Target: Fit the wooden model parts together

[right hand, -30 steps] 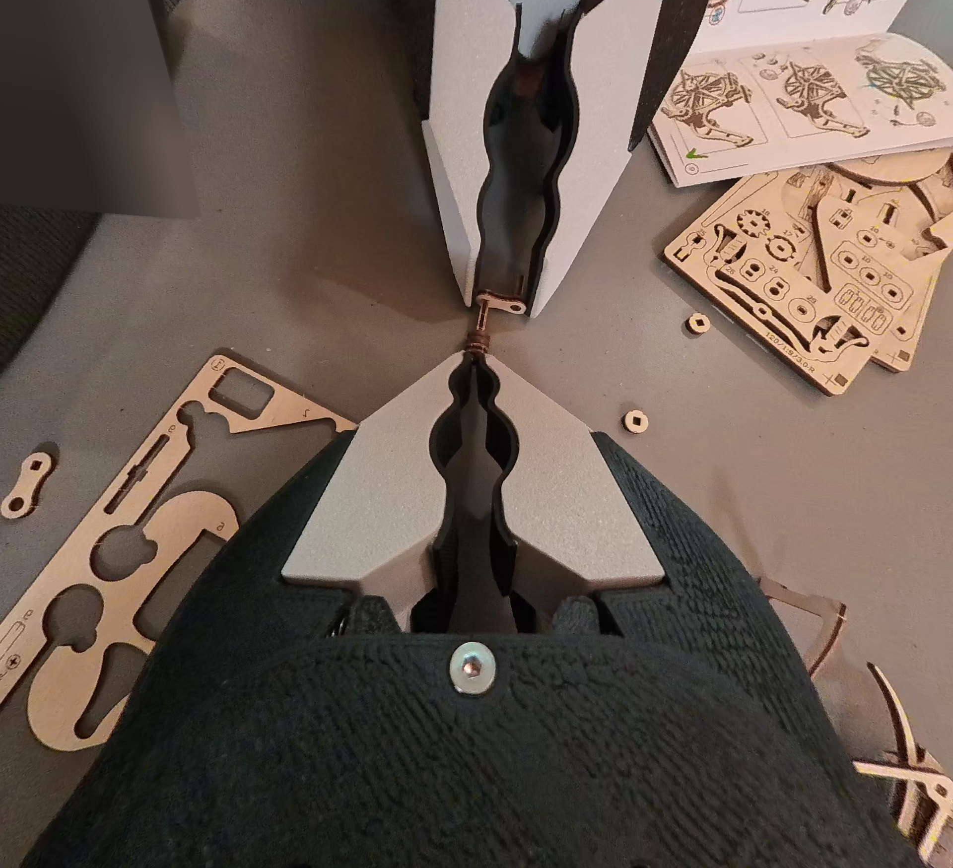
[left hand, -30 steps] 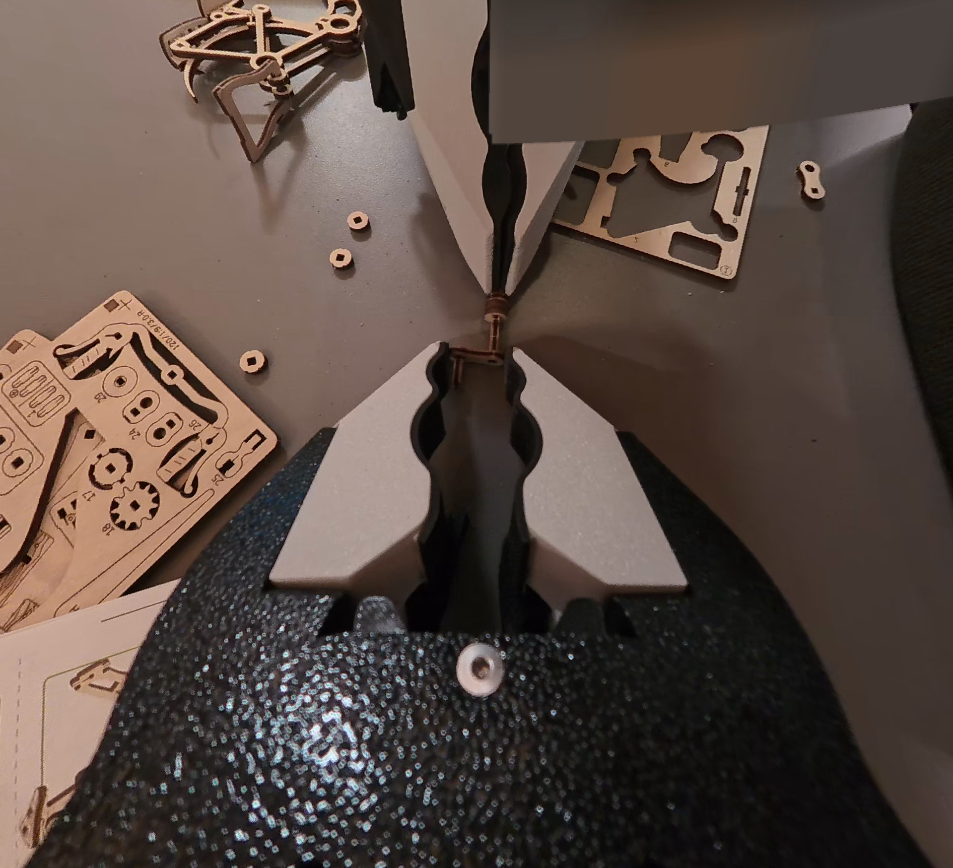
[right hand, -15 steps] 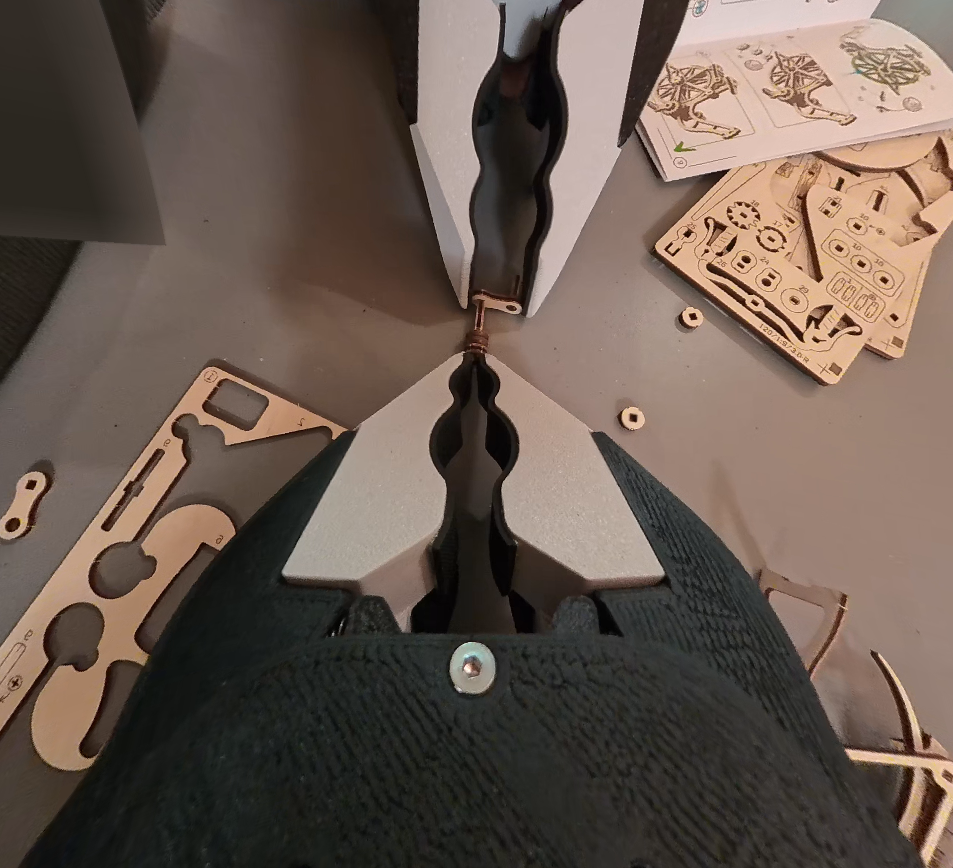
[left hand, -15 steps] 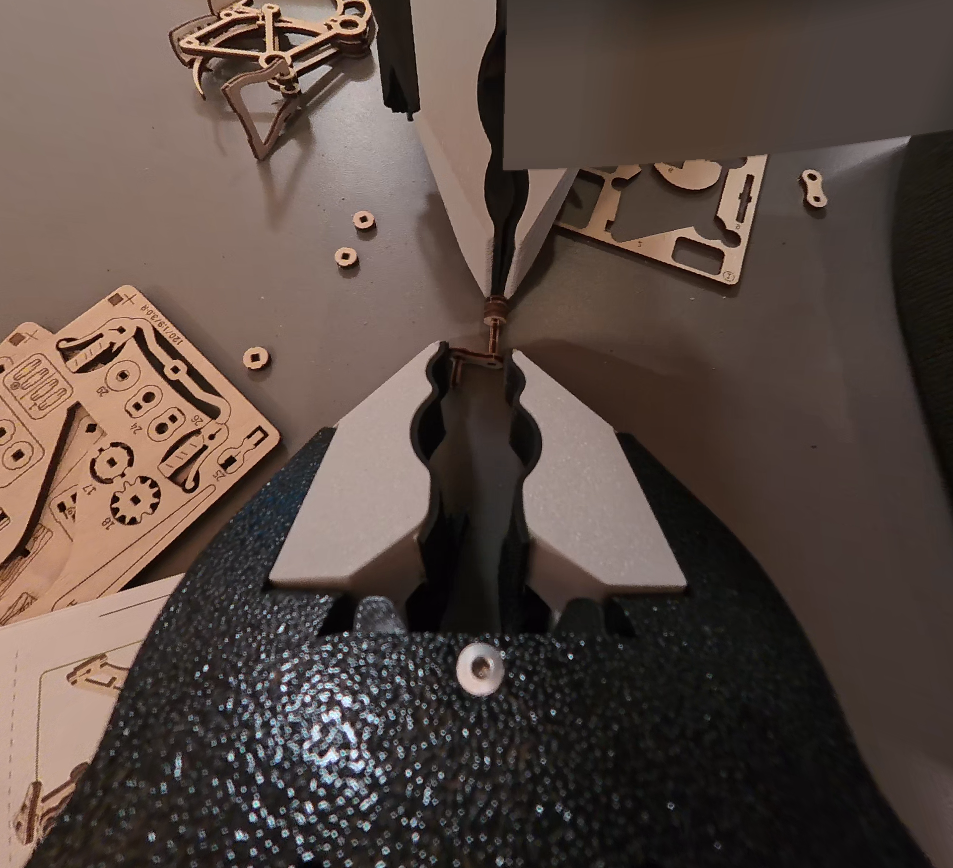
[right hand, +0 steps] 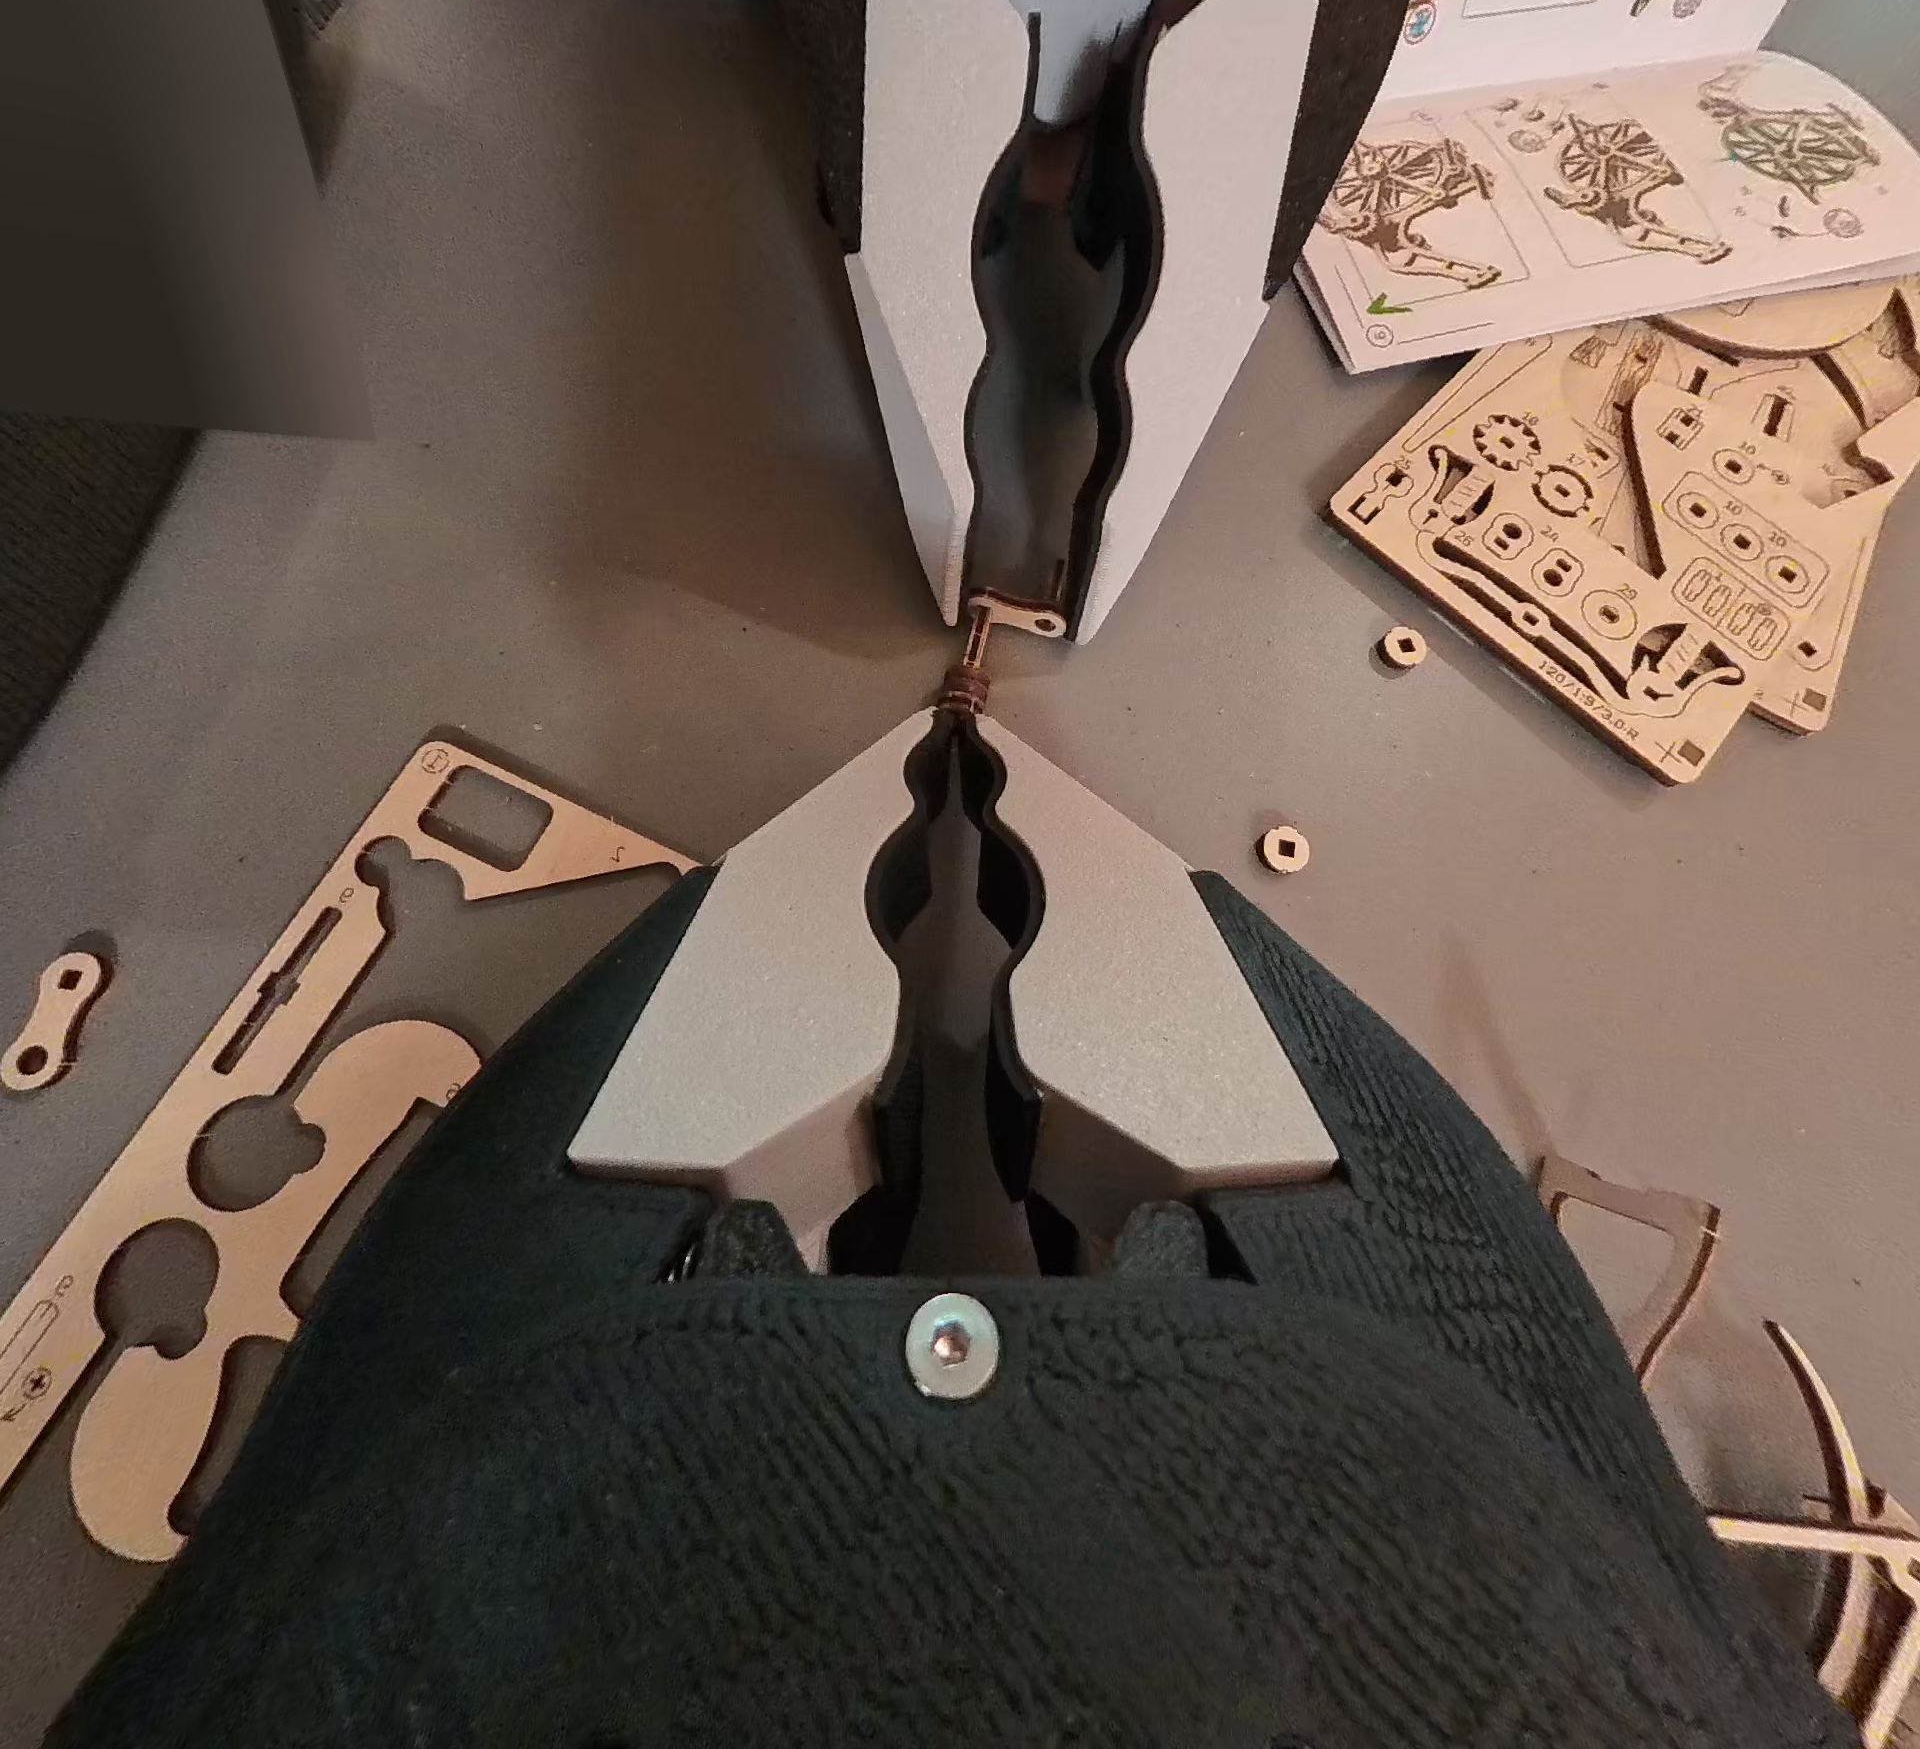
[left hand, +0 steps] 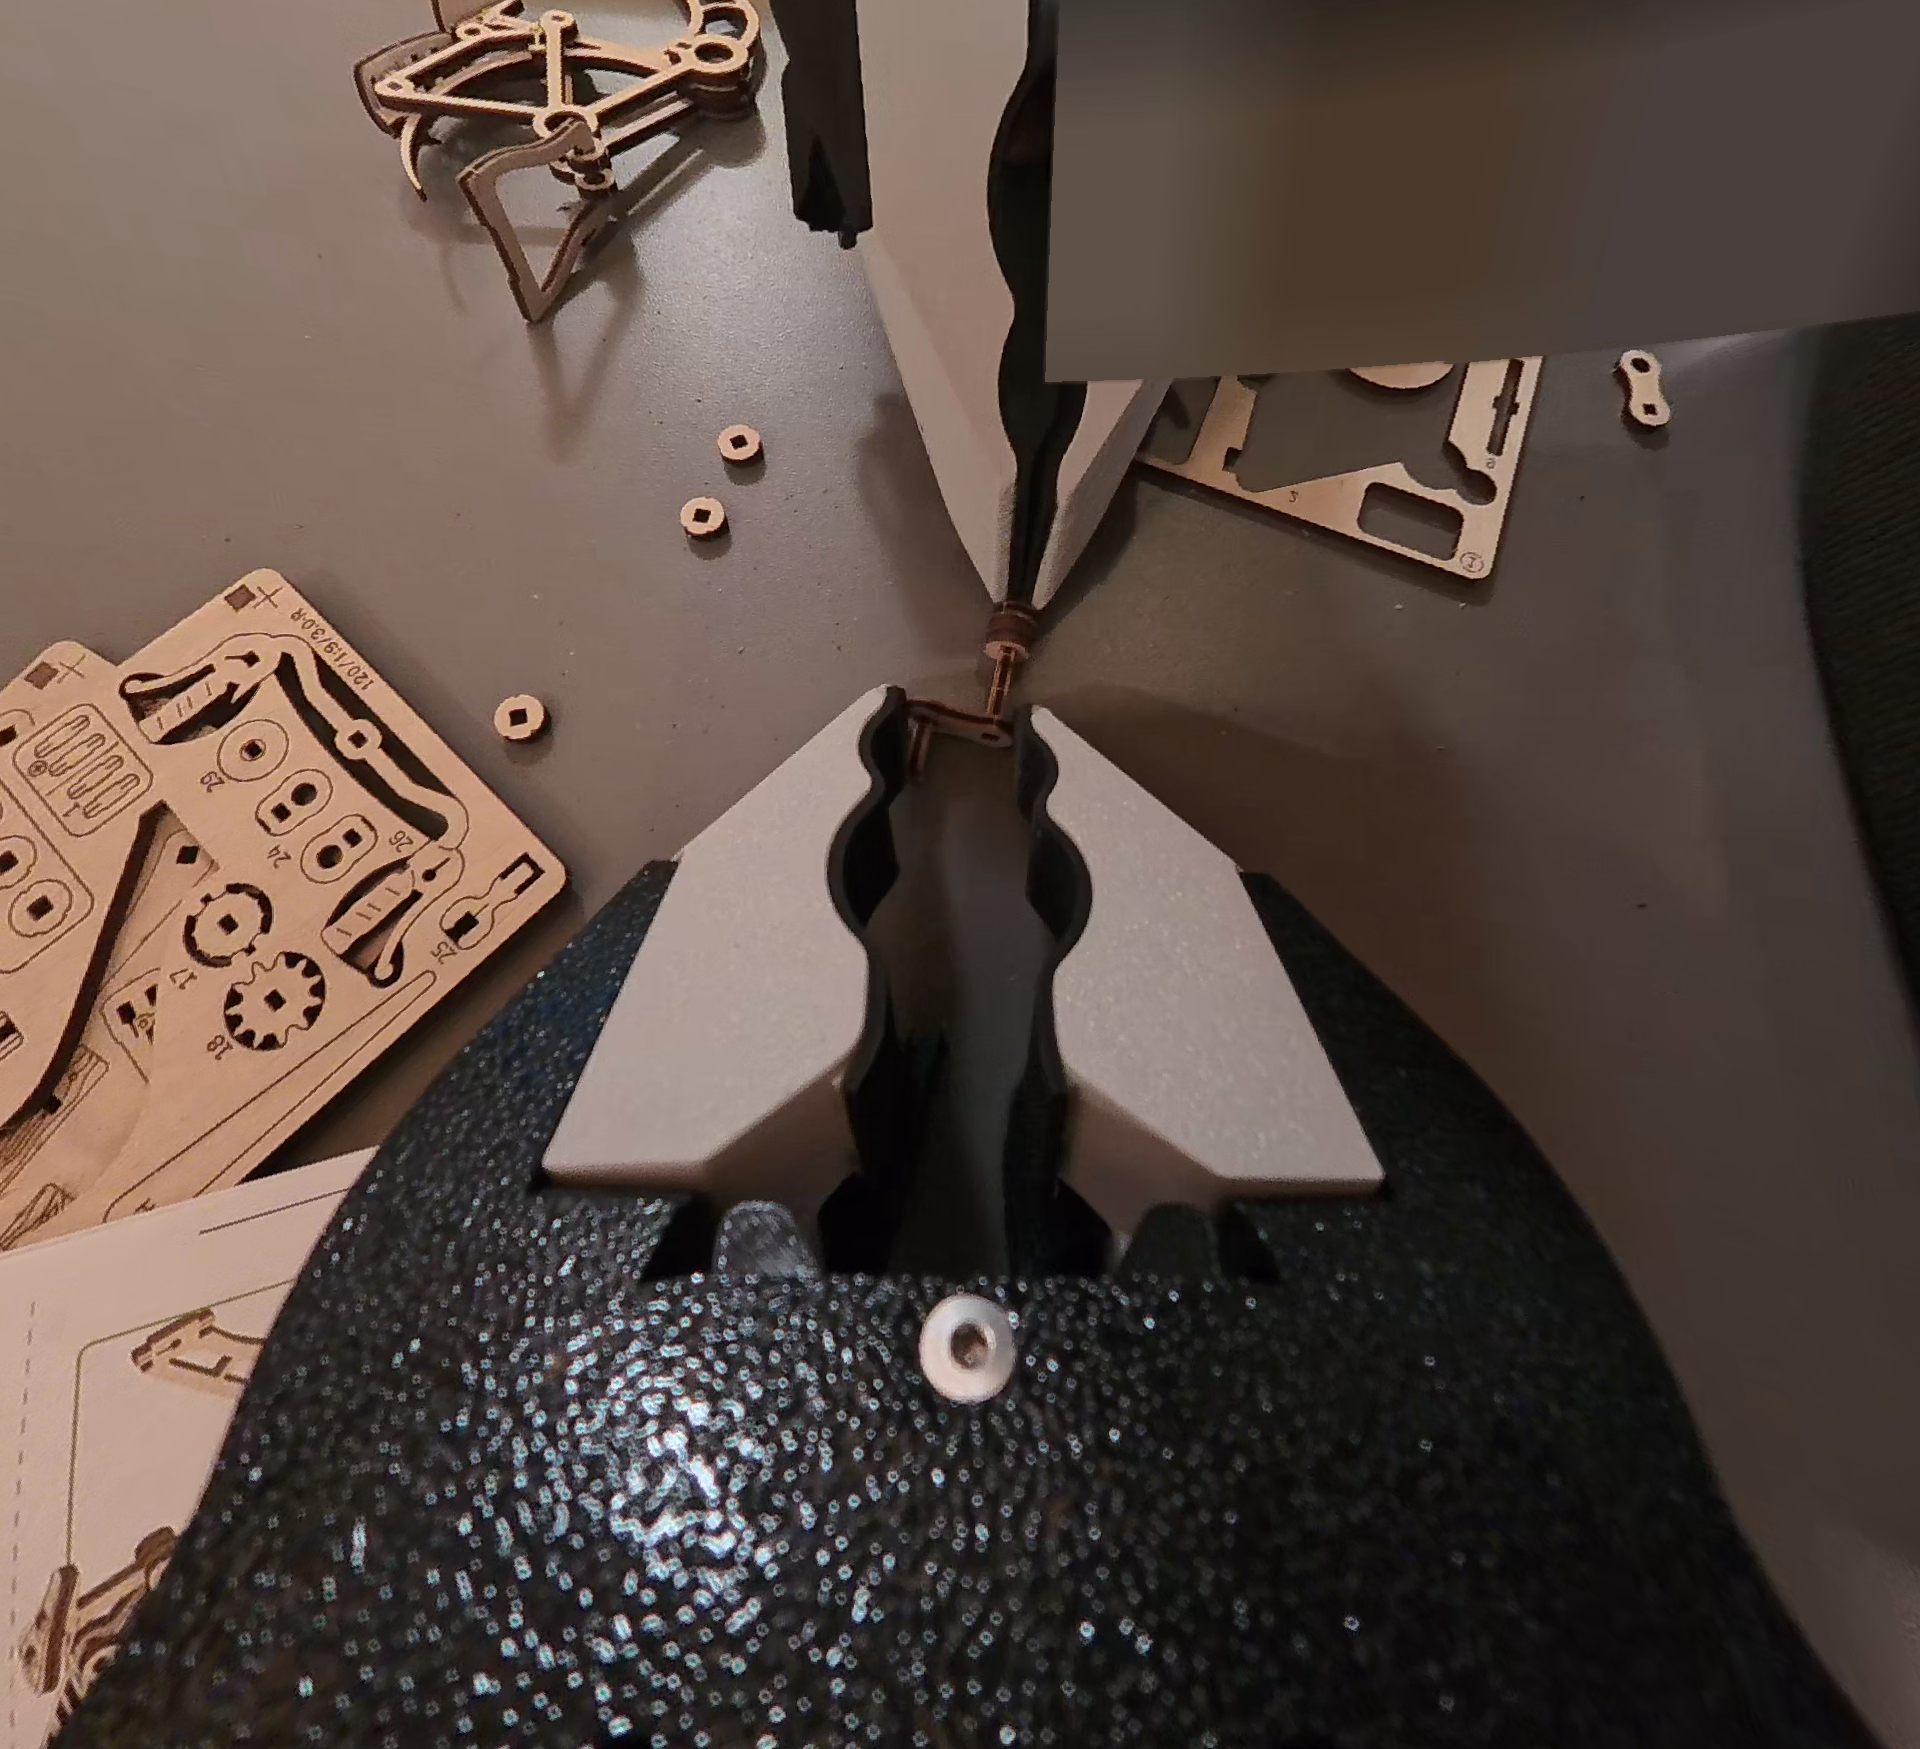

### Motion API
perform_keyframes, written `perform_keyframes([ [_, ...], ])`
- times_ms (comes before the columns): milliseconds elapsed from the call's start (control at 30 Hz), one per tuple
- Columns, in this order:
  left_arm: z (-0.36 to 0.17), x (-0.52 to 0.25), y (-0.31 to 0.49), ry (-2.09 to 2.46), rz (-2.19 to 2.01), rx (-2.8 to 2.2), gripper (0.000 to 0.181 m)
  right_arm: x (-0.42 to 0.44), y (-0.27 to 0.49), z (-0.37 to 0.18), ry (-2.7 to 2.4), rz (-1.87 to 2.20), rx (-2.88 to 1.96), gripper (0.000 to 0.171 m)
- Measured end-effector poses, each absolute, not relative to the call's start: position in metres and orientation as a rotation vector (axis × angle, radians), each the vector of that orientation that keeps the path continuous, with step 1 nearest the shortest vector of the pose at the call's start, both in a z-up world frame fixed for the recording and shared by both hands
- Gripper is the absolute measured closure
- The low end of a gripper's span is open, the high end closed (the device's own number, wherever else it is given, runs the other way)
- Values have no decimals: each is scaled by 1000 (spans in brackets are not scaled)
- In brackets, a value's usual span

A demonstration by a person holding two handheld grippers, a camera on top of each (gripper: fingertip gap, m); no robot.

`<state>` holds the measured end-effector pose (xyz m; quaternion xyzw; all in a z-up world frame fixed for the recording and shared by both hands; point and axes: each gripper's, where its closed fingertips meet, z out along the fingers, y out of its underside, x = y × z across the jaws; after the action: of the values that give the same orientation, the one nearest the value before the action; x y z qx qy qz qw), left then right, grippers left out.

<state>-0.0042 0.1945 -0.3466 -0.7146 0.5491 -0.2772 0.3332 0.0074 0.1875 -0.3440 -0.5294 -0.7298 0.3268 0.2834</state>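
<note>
My left gripper (left hand: 961, 725) is shut on a small flat wooden link (left hand: 956, 723) held across its tips, with a short pin (left hand: 1000, 676) sticking forward. My right gripper (right hand: 961, 720) is shut on a small dark stack of wooden washers (right hand: 964, 691) at its very tips. The two grippers meet tip to tip above the grey table. The pin (right hand: 977, 637) points into the washers. In the left wrist view the right gripper (left hand: 1013, 603) comes in from the top with the washers (left hand: 1010, 629). In the right wrist view the left gripper (right hand: 1013, 621) holds the link (right hand: 1023, 613).
Wooden part sheets (left hand: 208, 878) (right hand: 1662, 577) lie to one side with an instruction booklet (right hand: 1558, 172). A partly built wooden frame (left hand: 561, 130), loose washers (left hand: 704, 517) (right hand: 1280, 847), an emptied sheet (right hand: 260, 1076) (left hand: 1371, 494) and a small link (right hand: 52, 1024) lie around.
Both grippers stay tip to tip with their parts. The views have shifted only slightly; the gap between link and washers looks the same.
</note>
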Motion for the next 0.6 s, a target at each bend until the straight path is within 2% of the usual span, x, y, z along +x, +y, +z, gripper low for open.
perform_keyframes([
  [33,-347,-4,195,1434,-724,-1866,163,8,187,-344,-1955,873,-1414,171],
  [367,-347,-4,195,1419,-725,-1874,163,6,190,-344,-1935,858,-1434,171],
  [600,-346,2,195,1417,-718,-1868,162,-14,165,-340,-1991,909,-1320,171],
])
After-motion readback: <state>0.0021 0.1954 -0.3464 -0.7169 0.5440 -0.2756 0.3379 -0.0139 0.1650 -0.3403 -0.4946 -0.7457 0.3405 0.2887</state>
